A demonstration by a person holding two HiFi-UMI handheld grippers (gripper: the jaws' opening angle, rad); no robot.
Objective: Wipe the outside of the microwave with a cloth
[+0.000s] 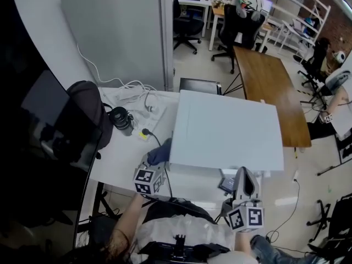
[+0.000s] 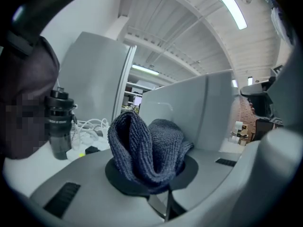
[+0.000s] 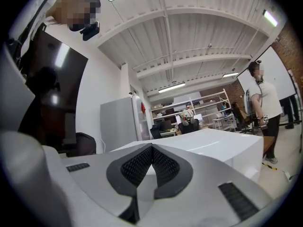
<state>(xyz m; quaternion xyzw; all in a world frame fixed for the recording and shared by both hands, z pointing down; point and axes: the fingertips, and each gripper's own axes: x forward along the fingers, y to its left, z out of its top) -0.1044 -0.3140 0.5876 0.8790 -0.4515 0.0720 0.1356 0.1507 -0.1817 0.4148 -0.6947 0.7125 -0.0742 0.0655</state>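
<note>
The white microwave (image 1: 225,131) stands on a white table (image 1: 118,150) and I look down on its flat top. My left gripper (image 1: 156,164) is shut on a dark blue knitted cloth (image 1: 160,152) at the microwave's front left corner. In the left gripper view the bunched cloth (image 2: 149,150) bulges out of the gripper (image 2: 152,176), with the microwave's side (image 2: 189,108) just behind it. My right gripper (image 1: 244,176) hangs at the microwave's front right, shut with nothing in it. In the right gripper view the gripper (image 3: 151,170) points over the microwave's top (image 3: 213,143).
A black bottle (image 1: 121,120), a power strip with white cables (image 1: 137,99) and a dark bag (image 1: 88,111) lie left of the microwave. A grey cabinet (image 1: 121,32) stands behind. A wooden table (image 1: 269,87) and office chairs (image 1: 239,26) are beyond. A person (image 3: 260,103) stands at the right.
</note>
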